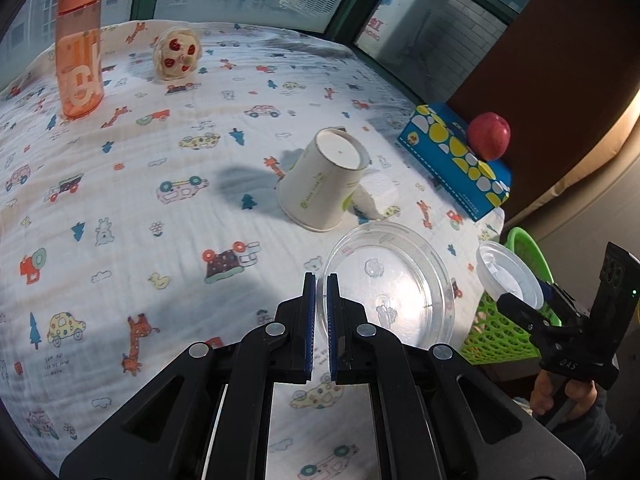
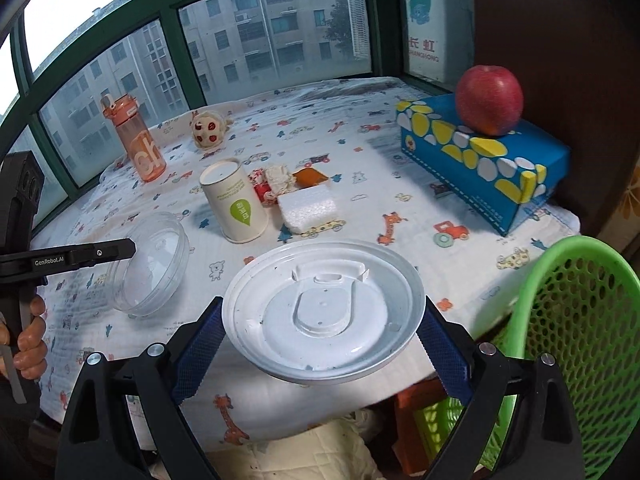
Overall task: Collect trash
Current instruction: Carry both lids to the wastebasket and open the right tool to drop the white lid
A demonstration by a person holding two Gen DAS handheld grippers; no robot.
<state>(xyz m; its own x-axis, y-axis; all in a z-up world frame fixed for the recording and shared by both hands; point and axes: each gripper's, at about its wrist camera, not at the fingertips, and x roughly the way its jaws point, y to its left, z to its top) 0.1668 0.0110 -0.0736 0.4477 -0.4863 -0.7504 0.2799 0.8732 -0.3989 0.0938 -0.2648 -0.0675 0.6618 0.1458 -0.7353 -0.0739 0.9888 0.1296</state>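
A table draped in a cartoon-print cloth [image 2: 360, 208] is sitting under grey windows. Your left gripper [image 1: 321, 316] is pinching the rim of a clear plastic lid [image 1: 392, 284], holding it on edge above the cloth. Your right gripper [image 2: 320, 344] is clamping a white, scuffed cup lid [image 2: 324, 312] across its full width, just beside the green basket [image 2: 580, 320], whose contents you cannot make out. Beyond, an upturned paper cup [image 2: 236, 204], foam block [image 2: 308, 208] and wrappers [image 2: 276, 180] are lying mid-table.
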